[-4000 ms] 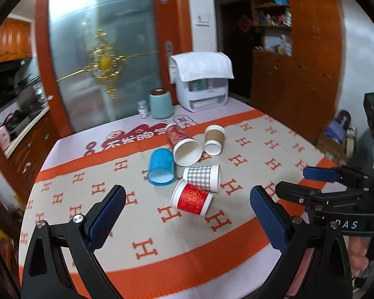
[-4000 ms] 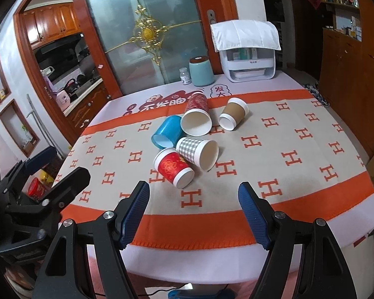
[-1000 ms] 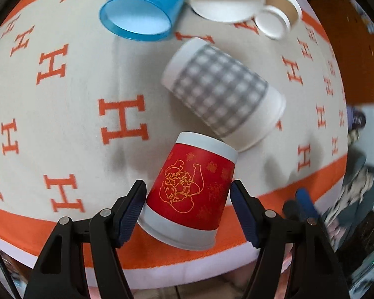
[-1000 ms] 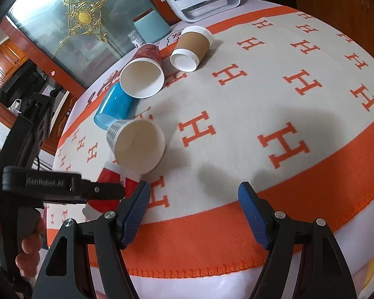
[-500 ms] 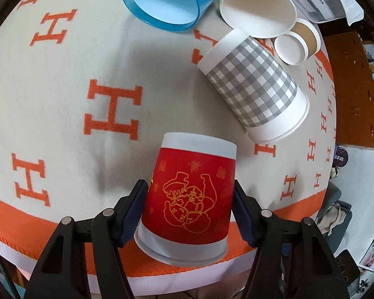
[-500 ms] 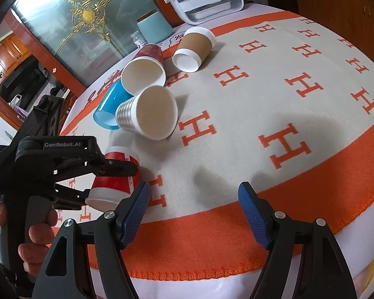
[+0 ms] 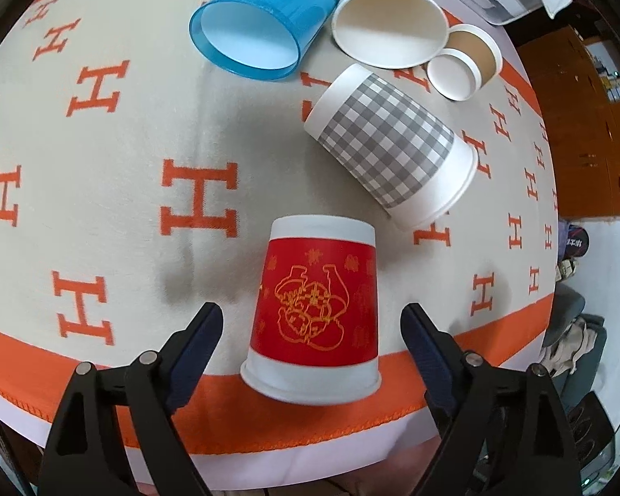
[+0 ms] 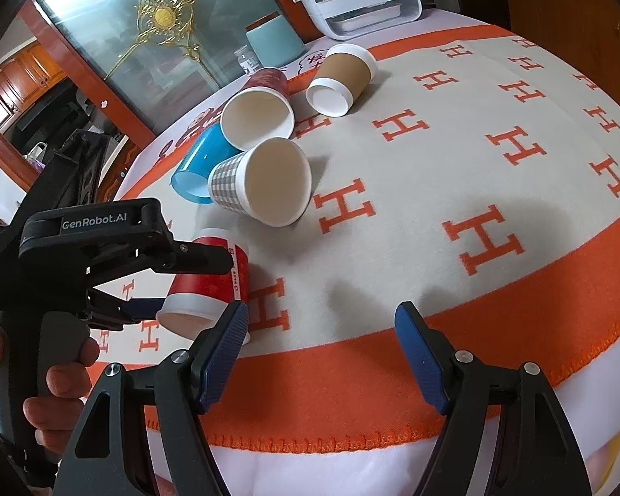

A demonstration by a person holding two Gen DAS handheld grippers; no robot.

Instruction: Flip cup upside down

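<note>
Straddling the red cup [image 7: 316,310] with its jaws spread wide and not touching it, the left gripper [image 7: 312,330] looked lined up to squeeze the cup's sides for the flip, while the right gripper [image 8: 321,332] just hung gaping and empty over the orange border near the tablecloth's [image 8: 516,215] front edge. That cup lay close to the front edge, wide white rim toward the camera, gold line art on red, just beside the gray checked cup [image 7: 388,149].
</note>
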